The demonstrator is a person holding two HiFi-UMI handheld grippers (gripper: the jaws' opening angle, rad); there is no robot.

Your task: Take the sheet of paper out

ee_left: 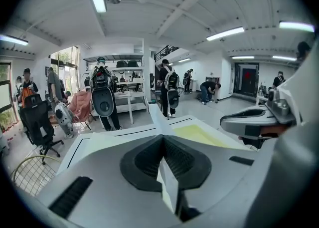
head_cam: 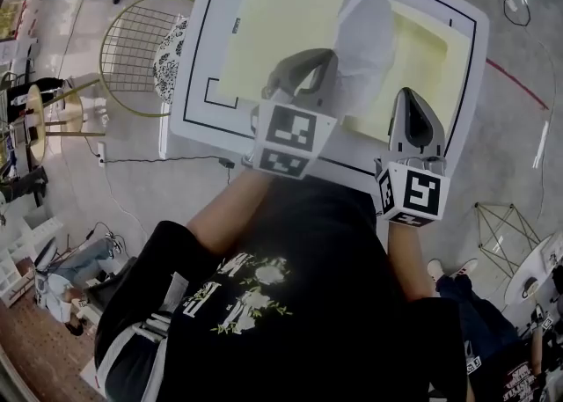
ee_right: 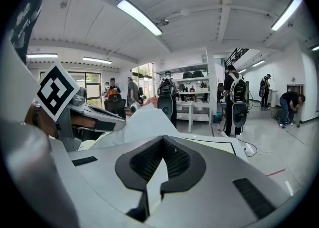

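One crumpled white paper sheet (head_cam: 365,35), clamped in the grey left gripper (head_cam: 324,62), hangs raised over the flat yellow folder (head_cam: 264,31), seemingly almost out; grey right gripper (head_cam: 409,97) closed, apparently empty.

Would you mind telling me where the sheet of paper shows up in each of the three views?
Head view: sheet of paper upper centre, raised over the yellow mat.
Left gripper view: sheet bottom centre, pinched between the jaws.
Right gripper view: sheet left of centre, sticking up behind the jaws.
Shared landmark: the white table with its black border line.
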